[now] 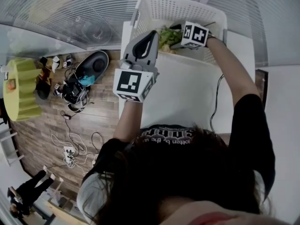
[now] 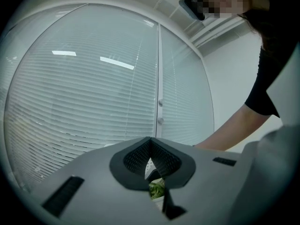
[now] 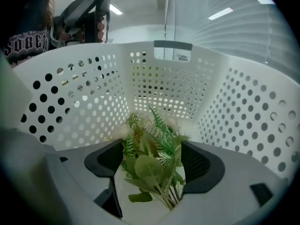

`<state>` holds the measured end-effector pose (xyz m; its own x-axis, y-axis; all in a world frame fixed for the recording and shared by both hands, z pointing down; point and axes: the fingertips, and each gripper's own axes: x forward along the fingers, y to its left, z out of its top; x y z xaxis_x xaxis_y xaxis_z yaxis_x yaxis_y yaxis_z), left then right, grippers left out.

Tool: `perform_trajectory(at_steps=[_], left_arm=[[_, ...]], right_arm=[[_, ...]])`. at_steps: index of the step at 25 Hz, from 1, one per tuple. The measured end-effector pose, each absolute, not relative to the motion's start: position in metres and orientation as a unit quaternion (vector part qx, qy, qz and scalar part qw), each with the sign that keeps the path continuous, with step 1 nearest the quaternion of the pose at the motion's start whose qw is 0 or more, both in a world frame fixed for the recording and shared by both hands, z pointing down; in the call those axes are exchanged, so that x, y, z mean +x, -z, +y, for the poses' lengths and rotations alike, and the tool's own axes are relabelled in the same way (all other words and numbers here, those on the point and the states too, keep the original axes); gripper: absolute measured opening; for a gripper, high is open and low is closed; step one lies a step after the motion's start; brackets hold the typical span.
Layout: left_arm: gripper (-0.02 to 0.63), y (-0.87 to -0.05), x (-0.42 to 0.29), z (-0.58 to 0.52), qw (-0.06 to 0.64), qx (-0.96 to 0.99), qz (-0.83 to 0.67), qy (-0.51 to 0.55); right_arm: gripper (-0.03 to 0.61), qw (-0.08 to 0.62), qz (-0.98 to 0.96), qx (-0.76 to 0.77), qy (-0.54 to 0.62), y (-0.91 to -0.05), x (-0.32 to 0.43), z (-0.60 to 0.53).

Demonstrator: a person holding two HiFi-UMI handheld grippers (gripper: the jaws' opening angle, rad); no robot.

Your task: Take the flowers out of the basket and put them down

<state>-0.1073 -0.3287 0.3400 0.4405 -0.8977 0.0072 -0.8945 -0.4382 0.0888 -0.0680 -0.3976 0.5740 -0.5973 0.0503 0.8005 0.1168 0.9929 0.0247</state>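
A white perforated basket (image 1: 178, 6) (image 3: 70, 102) stands at the far end of a white table (image 1: 187, 93). A bunch of green leafy flowers (image 1: 165, 35) (image 3: 152, 163) lies on its floor. My right gripper (image 1: 173, 32) (image 3: 152, 158) reaches down into the basket and stands open wide. The bunch lies between its pads (image 3: 199, 161), which do not press on it. My left gripper (image 1: 152, 36) (image 2: 151, 146) hangs above the table just outside the basket's near left rim, pointing level, shut and empty. A bit of the green flowers (image 2: 156, 189) shows below its jaws.
A thin cable (image 1: 216, 102) runs across the table on the right. On the wooden floor to the left lie cords, dark gear (image 1: 77, 86) and a yellow-green seat (image 1: 21, 90). Another person (image 1: 28, 191) stands at lower left. Window blinds (image 2: 93, 93) lie beyond the table.
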Motion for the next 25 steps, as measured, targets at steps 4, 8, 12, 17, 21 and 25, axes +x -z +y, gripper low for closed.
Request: perform_trajectory(at_steps=[4, 8, 12, 17, 21, 25], left_arm=[[0.002, -0.338, -0.107, -0.33, 0.039, 0.849, -0.526, 0.032], [0.002, -0.341, -0.108, -0.332, 0.038, 0.847, -0.529, 0.031], [0.002, -0.342, -0.109, -0.333, 0.038, 0.846, -0.531, 0.031], [0.002, -0.342, -0.111, -0.33, 0.034, 0.846, -0.532, 0.022], [0.002, -0.338, -0.115, -0.328, 0.034, 0.843, -0.536, 0.022], [0.002, -0.337, -0.112, -0.328, 0.03, 0.845, -0.533, 0.026]], right_arm=[[0.38, 0.475, -0.876, -0.06, 0.052, -0.59, -0.064, -0.392], [0.38, 0.51, -0.854, -0.076, 0.07, -0.61, -0.057, -0.387], [0.379, 0.52, -0.846, -0.079, 0.083, -0.616, -0.055, -0.389], [0.307, 0.542, -0.826, -0.092, 0.129, -0.619, -0.05, -0.386], [0.237, 0.549, -0.82, -0.092, 0.132, -0.619, -0.049, -0.384], [0.159, 0.539, -0.826, -0.086, 0.141, -0.614, -0.053, -0.387]])
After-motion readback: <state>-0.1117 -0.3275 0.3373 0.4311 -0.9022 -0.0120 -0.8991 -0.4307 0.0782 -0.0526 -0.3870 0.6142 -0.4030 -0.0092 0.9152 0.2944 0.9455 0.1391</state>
